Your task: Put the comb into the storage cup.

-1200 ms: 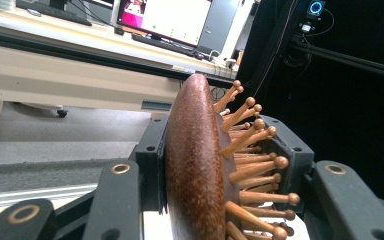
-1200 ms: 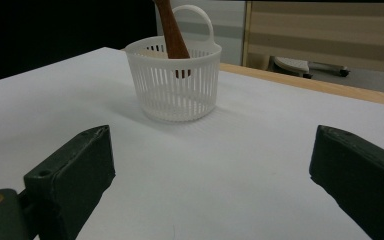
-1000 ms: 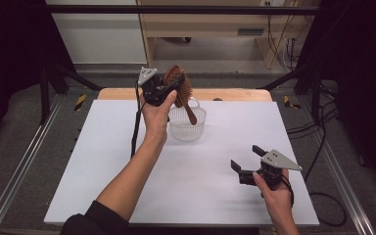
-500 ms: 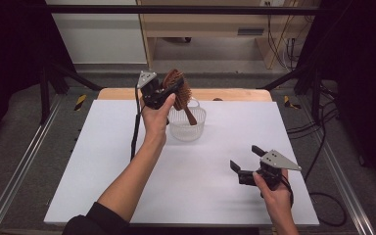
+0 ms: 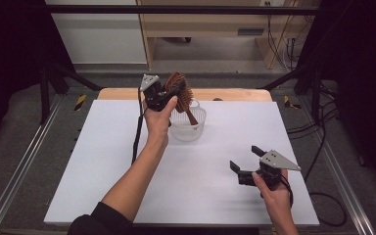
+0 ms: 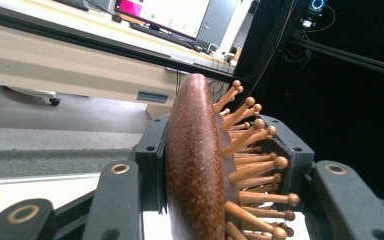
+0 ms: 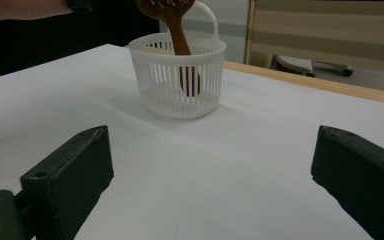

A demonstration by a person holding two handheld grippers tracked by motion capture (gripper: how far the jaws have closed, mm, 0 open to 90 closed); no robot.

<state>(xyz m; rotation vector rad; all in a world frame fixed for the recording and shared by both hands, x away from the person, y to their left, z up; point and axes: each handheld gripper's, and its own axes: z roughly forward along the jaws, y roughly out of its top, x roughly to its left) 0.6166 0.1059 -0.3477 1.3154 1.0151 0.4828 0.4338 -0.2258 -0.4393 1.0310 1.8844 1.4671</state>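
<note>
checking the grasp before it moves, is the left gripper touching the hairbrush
Touching. In the left gripper view the left gripper has a black jaw pressed against each side of the wooden hairbrush head, one on its smooth back, one among the bristles.

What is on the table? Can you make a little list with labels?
table: white top
basket: white, slotted, upright, far side of table
brush: brown wood, pins out, handle down inside basket
left gripper: shut on brush head, held above basket
right gripper: open, holding nothing, near side of table
</note>
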